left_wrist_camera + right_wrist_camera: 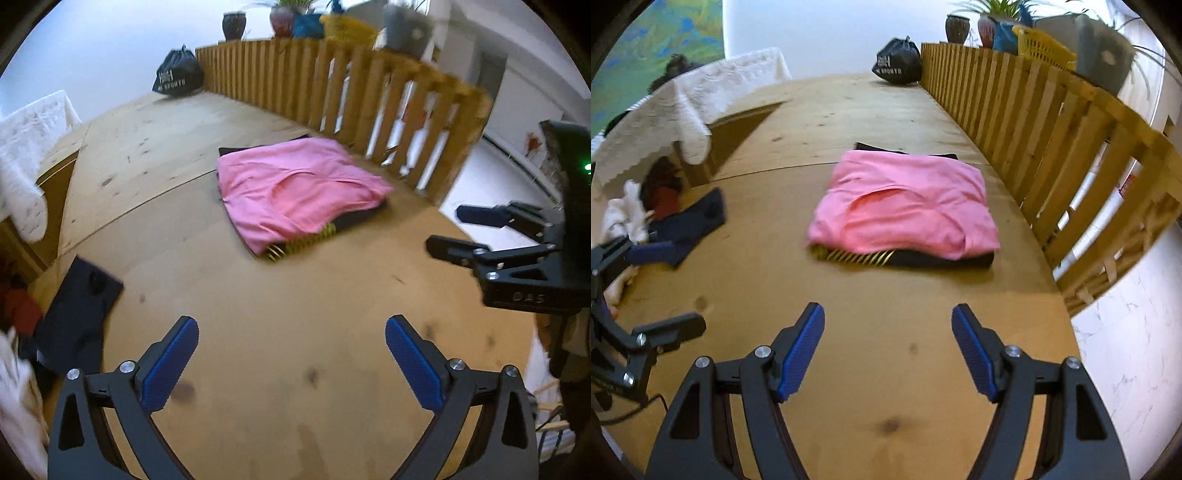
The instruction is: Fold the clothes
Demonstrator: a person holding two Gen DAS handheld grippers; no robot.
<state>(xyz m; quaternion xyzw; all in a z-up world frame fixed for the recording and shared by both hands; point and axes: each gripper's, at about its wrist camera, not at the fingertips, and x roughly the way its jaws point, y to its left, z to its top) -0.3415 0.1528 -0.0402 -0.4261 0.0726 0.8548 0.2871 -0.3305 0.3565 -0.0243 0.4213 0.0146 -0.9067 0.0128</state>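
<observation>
From the left wrist view, the left gripper [291, 354] hangs over the bare wooden table [258, 369] with its blue-padded fingers spread wide, holding nothing. A folded pink shirt [295, 192] lies farther off on a black garment with yellow stripes [314, 236] — near the wooden slat railing [369, 92].

From the right wrist view, the right gripper [888, 350] is likewise wide apart and empty — the pink stack straight ahead, a dark navy garment [690, 229] far left.

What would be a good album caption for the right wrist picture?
Open right tongs hover over a wooden table, facing a folded pink shirt stacked on a black garment with yellow stripes.
</observation>
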